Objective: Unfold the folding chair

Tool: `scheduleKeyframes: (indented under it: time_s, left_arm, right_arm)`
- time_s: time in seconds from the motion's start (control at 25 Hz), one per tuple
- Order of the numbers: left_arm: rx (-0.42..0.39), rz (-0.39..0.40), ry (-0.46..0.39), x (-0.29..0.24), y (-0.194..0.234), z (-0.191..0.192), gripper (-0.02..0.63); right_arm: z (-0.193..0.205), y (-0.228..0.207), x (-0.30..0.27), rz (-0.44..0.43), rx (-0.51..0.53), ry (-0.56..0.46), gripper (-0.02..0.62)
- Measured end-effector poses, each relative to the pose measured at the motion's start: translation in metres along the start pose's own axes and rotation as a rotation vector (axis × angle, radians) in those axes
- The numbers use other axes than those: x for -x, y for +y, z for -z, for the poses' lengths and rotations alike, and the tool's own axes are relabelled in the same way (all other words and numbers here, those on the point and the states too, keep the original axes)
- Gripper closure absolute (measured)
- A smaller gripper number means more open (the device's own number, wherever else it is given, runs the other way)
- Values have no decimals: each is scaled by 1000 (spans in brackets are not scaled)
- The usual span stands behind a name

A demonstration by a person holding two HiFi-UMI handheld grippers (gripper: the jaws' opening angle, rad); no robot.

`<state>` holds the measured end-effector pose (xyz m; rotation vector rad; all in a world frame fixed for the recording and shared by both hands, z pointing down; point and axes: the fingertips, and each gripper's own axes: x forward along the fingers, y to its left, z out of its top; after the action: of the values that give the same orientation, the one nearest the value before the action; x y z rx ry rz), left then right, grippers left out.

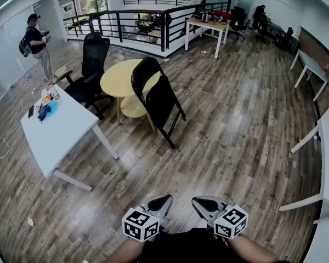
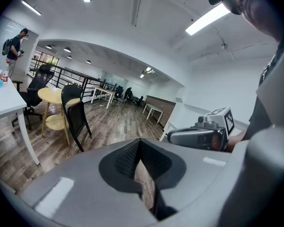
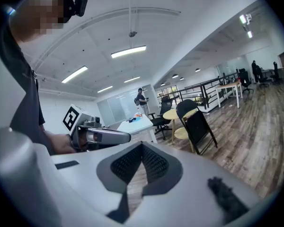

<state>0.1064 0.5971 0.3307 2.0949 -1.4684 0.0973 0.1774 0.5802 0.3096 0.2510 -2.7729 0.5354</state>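
So far none of the unfolding has begun. My left fingers (image 1: 158, 203) and right fingers (image 1: 207, 204) sit low at the bottom centre of the head view, each pair pressed together with nothing between them. The folding chair (image 1: 156, 100) stands folded well above them, at upper centre of the frame, and seems to lean on the round yellow bench (image 1: 118, 81) behind it.

I judge the step in hand to be the approach. Next I would need to cross the wooden floor (image 1: 219, 141), part both pairs of fingers, and take the backrest with one pair and the seat edge with the other so the seat can swing down.

Left of the chair, a black office chair (image 1: 93, 64) and a white bench (image 1: 66, 133) carrying small items crowd that side. So I'd best come in from the front or right and draw the chair off the round bench first. A person (image 1: 37, 45) stands far off at upper left.
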Motion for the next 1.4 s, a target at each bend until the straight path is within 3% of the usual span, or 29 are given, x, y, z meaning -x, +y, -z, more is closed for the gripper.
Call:
scheduleKeyframes:
  time_s: [0.16, 0.4, 0.6, 0.72, 0.96, 1.4]
  left_arm:
    - [12, -2, -21, 11, 17, -6, 600]
    - [66, 1, -39, 45, 55, -8, 600]
    - [-33, 2, 12, 67, 73, 6, 600]
    - [-66, 3, 45, 76, 84, 20, 600]
    - [-53, 4, 57, 77, 100, 26, 600]
    - [-27, -35, 82, 54, 130, 18, 600]
  right_arm:
    - [-7, 8, -17, 3, 61, 9, 598]
    - [-21, 15, -42, 62, 24, -26, 598]
    - [-17, 39, -66, 81, 8, -21, 598]
    - [-4, 52, -82, 70, -1, 5, 598]
    - [1, 59, -101, 48, 6, 34, 598]
    - [-15, 26, -154, -18, -25, 33, 598]
